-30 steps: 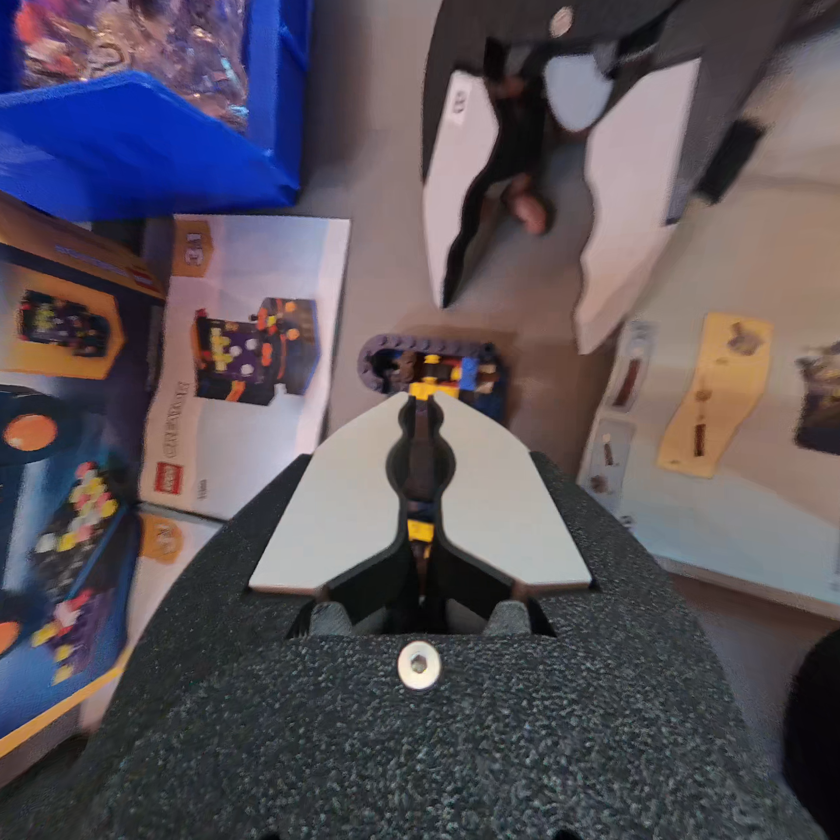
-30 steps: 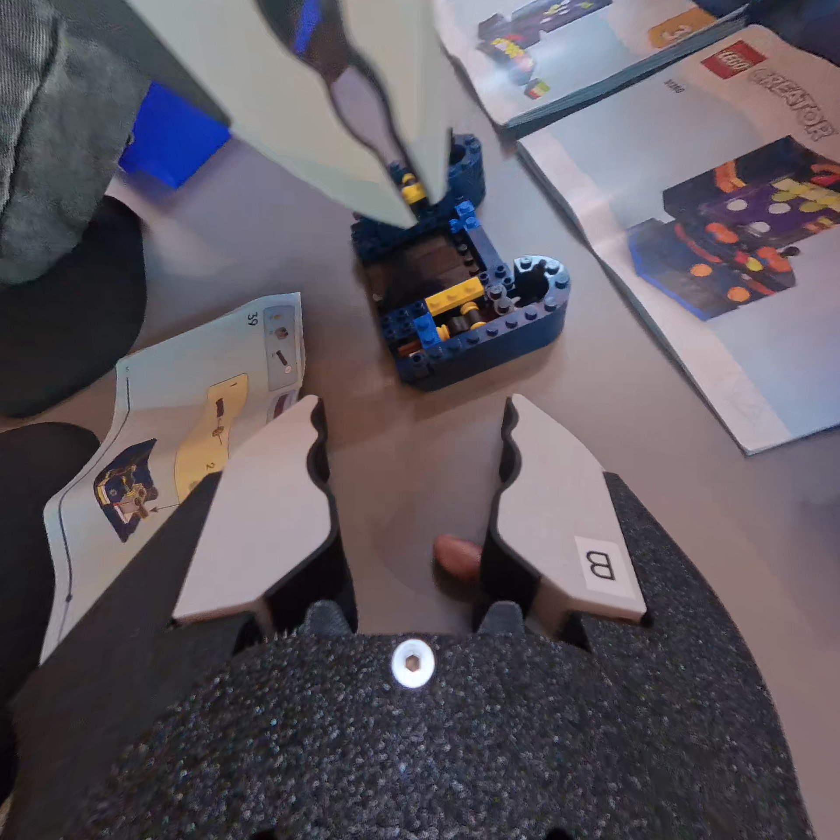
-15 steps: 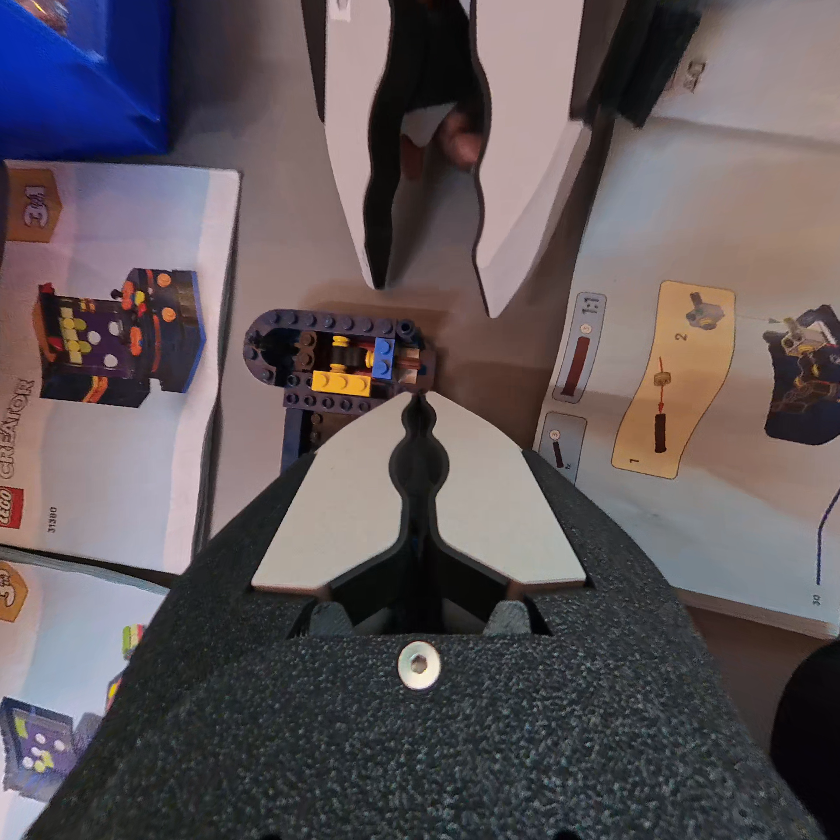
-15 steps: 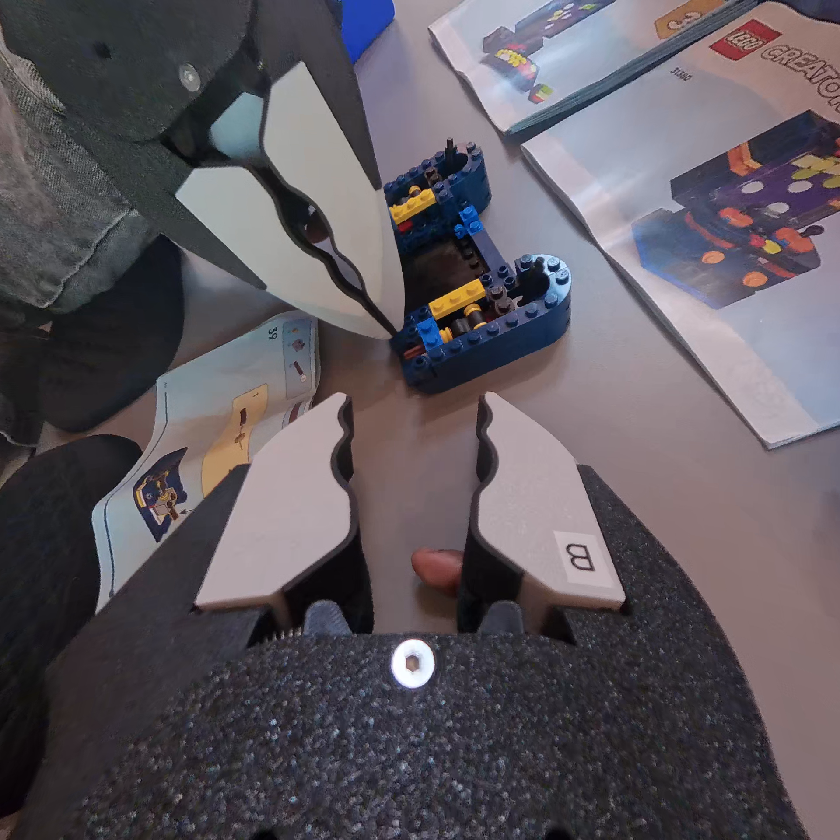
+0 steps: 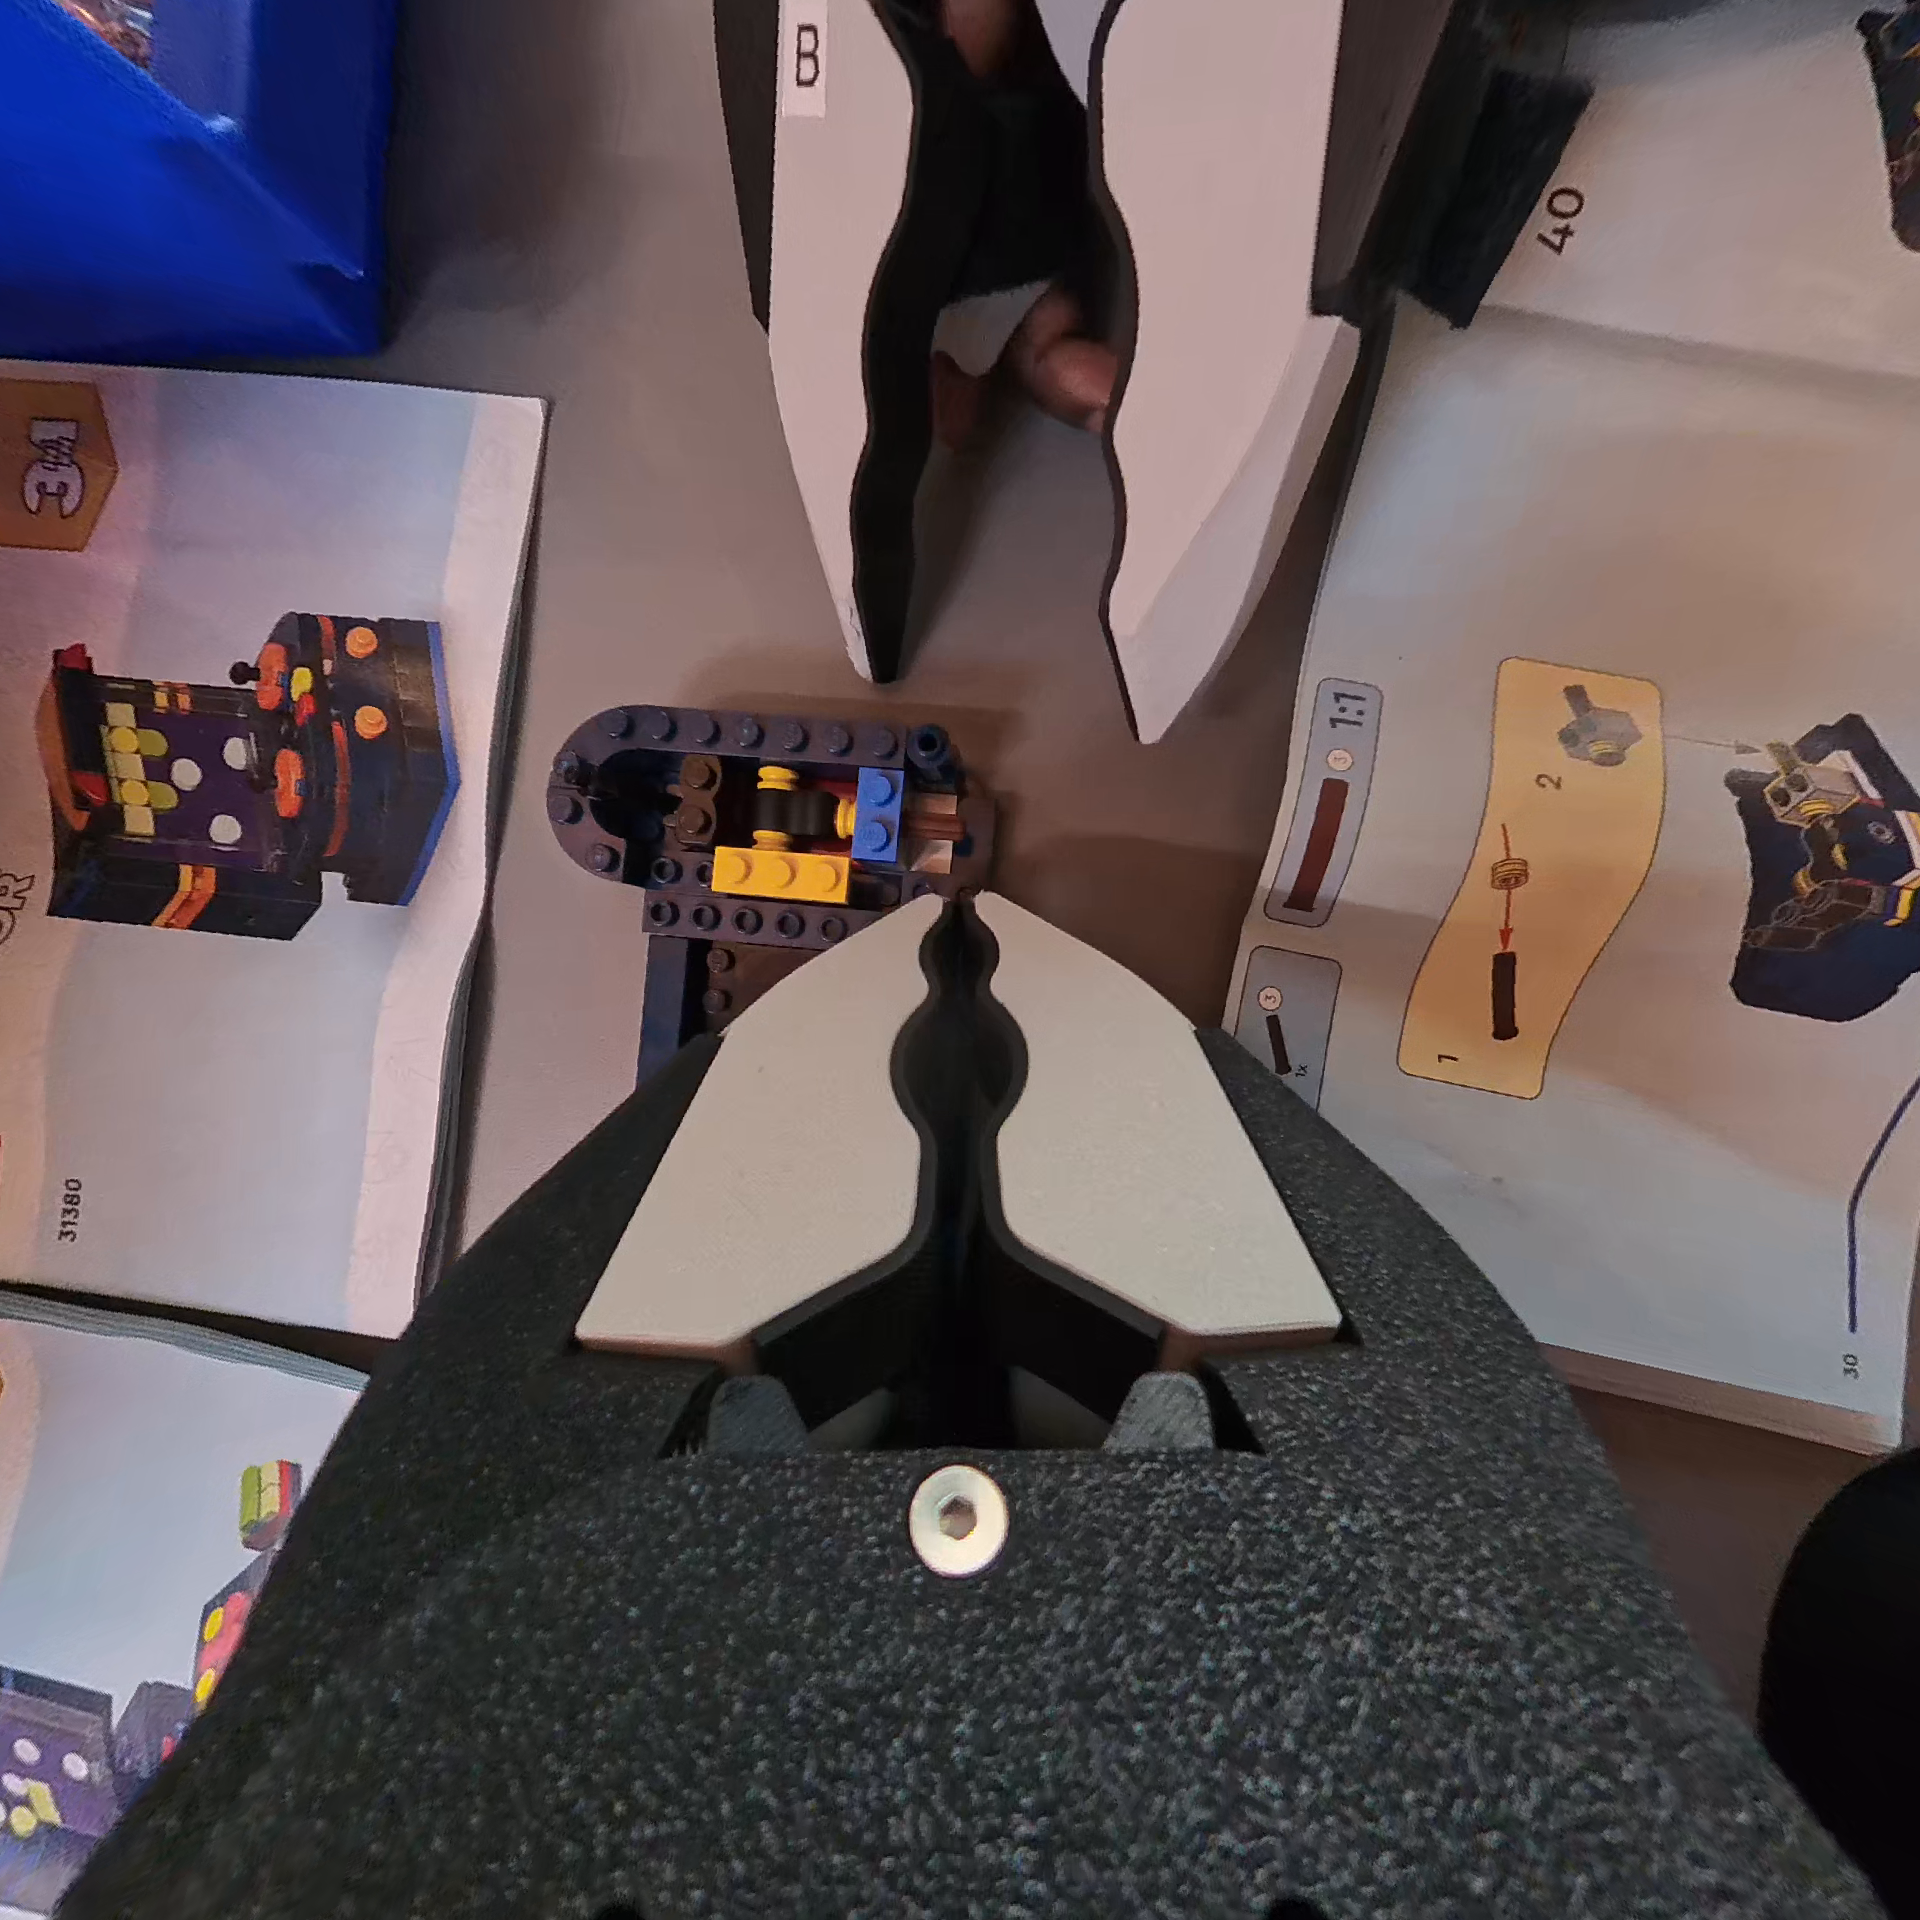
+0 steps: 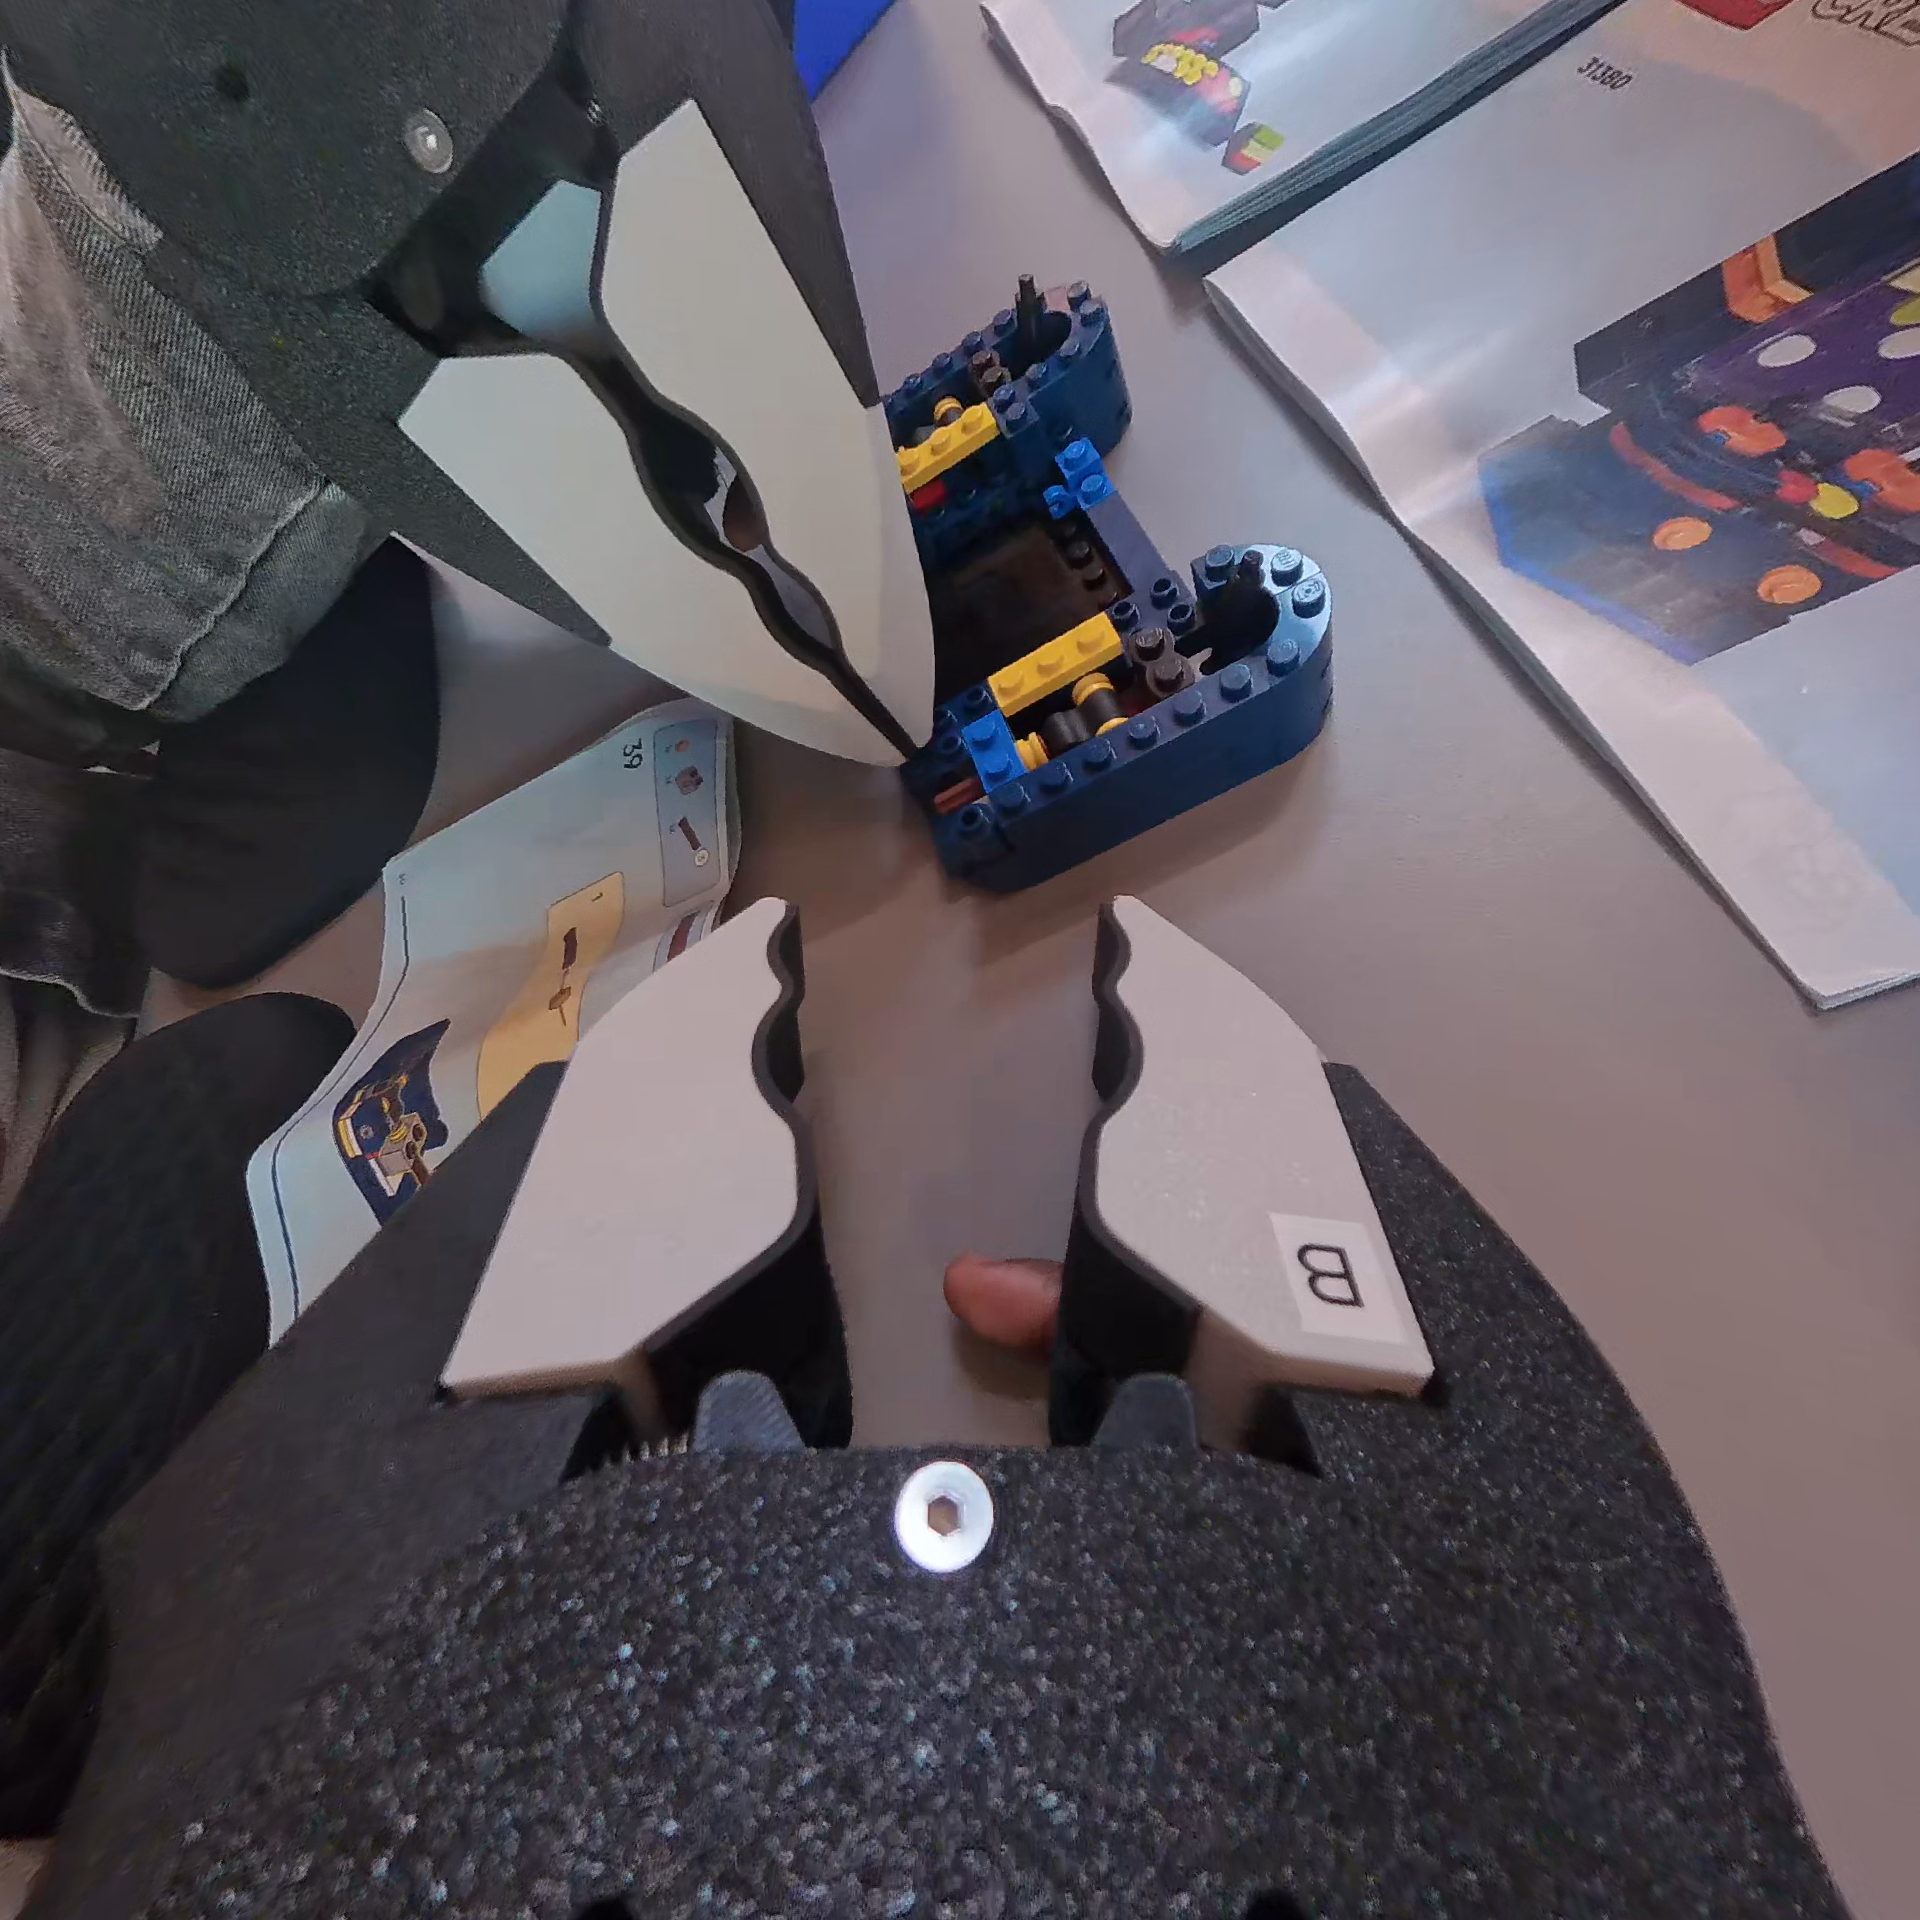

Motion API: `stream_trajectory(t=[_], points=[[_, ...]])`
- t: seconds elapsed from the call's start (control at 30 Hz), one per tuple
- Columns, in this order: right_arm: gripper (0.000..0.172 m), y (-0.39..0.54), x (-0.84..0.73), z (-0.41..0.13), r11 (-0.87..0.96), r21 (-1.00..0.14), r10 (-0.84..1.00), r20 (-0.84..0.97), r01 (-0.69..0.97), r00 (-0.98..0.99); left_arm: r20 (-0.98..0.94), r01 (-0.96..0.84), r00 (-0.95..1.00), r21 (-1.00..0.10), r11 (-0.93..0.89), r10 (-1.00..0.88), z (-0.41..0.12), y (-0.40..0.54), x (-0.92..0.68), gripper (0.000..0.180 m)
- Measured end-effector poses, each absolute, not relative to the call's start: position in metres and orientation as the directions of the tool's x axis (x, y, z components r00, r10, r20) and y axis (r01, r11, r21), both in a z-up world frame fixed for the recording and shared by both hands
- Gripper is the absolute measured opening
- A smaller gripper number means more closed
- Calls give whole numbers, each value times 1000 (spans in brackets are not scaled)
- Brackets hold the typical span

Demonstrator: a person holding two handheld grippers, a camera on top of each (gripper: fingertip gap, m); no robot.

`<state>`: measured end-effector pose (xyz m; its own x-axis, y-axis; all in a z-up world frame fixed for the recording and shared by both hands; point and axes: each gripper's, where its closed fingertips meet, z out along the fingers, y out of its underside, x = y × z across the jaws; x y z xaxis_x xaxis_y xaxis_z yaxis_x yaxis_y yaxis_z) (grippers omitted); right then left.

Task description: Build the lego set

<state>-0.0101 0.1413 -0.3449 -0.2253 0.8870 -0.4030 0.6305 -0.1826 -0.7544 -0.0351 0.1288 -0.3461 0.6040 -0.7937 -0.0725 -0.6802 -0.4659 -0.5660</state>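
Now the left gripper (image 5: 958, 906) angles down, jaws closed with nothing visible between them, tips right at the near corner of the dark blue brick model (image 5: 769, 810) on the grey table (image 6: 1455, 1039). Opposite, the right gripper (image 6: 945, 914) hovers just short of the model, jaws partly open and bare, beside the open instruction booklet (image 5: 1558, 935).

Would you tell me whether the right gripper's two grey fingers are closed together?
No, the right gripper stands open, with bare grey tabletop between its fingers.

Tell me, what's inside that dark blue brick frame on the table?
Inside the dark blue brick frame: a yellow plate, blue brick, black-and-yellow roller. The left gripper covers its rear part.
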Motion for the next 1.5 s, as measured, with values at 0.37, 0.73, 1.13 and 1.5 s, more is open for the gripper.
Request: stream_trajectory(t=[0.37,0.73,1.13,1.5], points=[[53,140,-10,-345,-180,-753,885,-405,633,-230,-79,-705,572,-557,-440,-817,-345,131,-28,0],[53,141,-10,-344,-201,-748,874,-429,633,-229,-90,-663,605,-608,-437,-791,-336,138,-37,0],[52,142,-10,-345,-208,-745,874,-433,633,-222,-110,-684,611,-572,-452,-784,-347,138,-39,0],[50,142,-11,-345,-214,-744,875,-434,633,-214,-113,-745,591,-456,-486,-799,-348,136,-40,1]])
